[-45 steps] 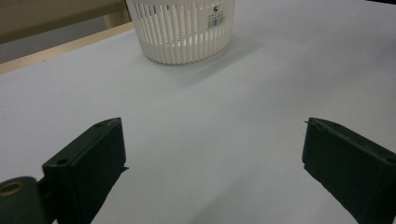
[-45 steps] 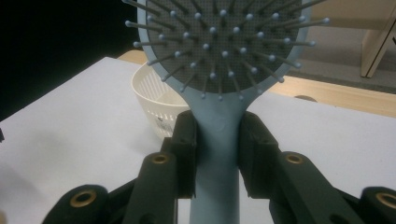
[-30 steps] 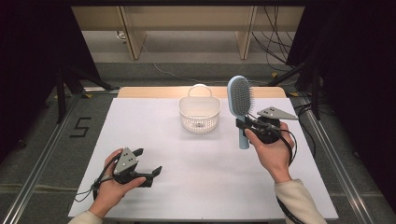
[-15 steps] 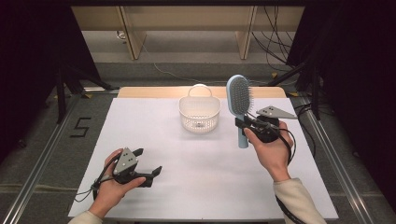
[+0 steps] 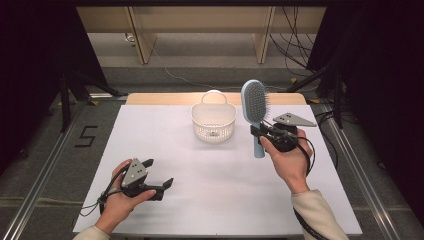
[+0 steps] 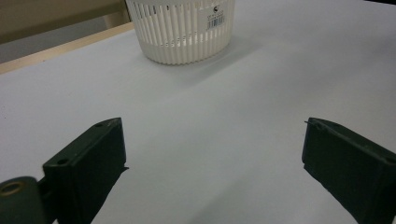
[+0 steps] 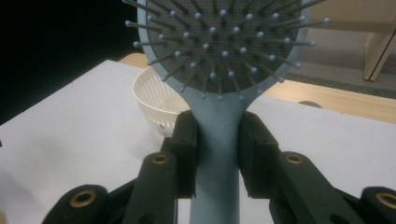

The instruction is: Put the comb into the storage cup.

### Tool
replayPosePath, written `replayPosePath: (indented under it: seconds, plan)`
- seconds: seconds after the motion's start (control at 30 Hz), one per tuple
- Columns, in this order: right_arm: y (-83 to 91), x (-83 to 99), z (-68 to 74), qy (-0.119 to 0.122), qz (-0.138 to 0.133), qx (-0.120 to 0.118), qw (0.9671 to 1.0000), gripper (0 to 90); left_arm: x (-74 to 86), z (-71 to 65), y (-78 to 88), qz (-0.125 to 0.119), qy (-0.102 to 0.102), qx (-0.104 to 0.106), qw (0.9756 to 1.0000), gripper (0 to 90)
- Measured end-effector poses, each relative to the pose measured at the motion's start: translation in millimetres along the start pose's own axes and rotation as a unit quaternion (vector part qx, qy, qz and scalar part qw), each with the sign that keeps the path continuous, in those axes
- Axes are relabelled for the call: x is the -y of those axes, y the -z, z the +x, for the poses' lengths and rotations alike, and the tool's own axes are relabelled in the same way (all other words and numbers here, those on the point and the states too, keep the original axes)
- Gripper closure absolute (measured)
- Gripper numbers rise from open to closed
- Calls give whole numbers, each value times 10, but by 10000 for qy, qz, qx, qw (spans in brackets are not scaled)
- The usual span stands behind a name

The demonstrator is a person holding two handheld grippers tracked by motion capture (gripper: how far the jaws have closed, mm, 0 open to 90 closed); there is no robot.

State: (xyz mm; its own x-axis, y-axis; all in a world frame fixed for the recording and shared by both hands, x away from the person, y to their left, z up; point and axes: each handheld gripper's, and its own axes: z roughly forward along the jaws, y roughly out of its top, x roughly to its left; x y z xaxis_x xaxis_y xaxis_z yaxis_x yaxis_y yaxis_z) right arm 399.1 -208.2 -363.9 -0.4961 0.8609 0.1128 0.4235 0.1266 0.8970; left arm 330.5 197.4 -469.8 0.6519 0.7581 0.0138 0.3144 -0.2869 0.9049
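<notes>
No change over the last second: both hands static. Right claw (image 5: 258, 131) stays clamped on the hairbrush (image 5: 255, 107) handle, brush upright, held above the worktop (image 5: 200, 200) just right of the basket (image 5: 213, 121) near the far edge. Left claw (image 5: 159, 176) spread, empty, near front-left corner. Likely pausing before the drop into the basket.

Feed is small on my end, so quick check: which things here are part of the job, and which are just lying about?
In the job:
- blue hairbrush, held upright by its handle
- right gripper, shut on that handle
- white slotted basket, empty as far as shows

Lying about:
- left gripper, open, resting low on the table
- cables on the floor behind
</notes>
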Motion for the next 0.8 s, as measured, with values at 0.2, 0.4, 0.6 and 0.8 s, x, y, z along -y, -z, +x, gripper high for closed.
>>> replayPosePath:
  seconds: [0.2, 0.4, 0.6, 0.8]
  plan:
    - [-10, -8, -5, 8, -16, 4, 10000, 705, 1, 0, -1, 5, -3, -2, 10000, 58]
    - [-27, -12, -8, 7, -25, 21, 10000, 705, 1, 1, 0, 3, -2, -2, 10000, 59]
    - [-44, -16, -10, 14, -33, 28, 10000, 705, 2, 1, 1, 4, -3, -5, 10000, 59]
    - [-57, -23, -8, 4, -35, 25, 10000, 705, 2, 1, 0, 5, -1, -2, 10000, 59]
